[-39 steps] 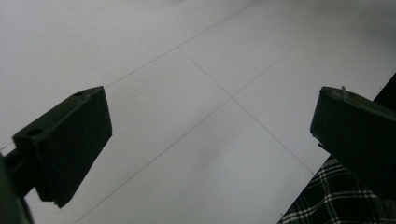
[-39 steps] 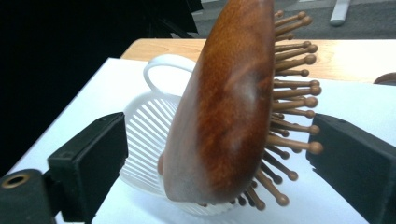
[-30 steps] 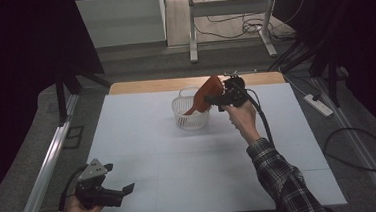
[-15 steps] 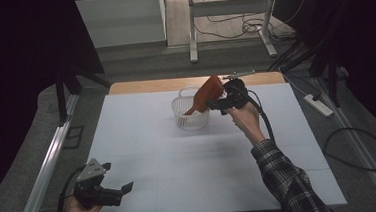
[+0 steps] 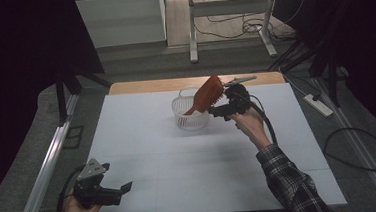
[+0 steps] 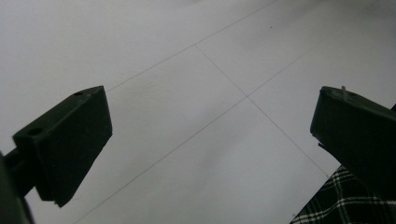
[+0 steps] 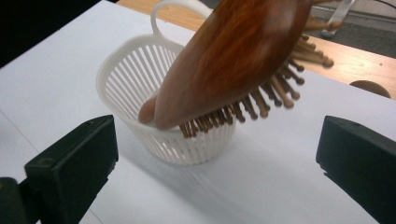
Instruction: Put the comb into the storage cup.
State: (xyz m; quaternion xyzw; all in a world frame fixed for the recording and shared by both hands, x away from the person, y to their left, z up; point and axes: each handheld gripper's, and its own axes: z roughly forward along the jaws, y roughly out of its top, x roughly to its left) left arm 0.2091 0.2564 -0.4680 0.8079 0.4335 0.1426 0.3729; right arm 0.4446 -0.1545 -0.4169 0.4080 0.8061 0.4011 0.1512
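**Wooden brush propped in the basket, both grippers wide open**

The right gripper [image 5: 215,110] sits just beside the small white slatted plastic basket [image 5: 191,117], on its right side; in the right gripper view its jaws stand wide apart, gripping nothing. The reddish-brown wooden hairbrush with wooden bristles [image 7: 233,60] leans tilted out of the basket, handle end down inside it, bristled head up over the rim toward that gripper. The left gripper [image 5: 116,191] is well apart from the basket, over the white table [image 5: 143,139] at its near left corner, jaws spread wide and empty.
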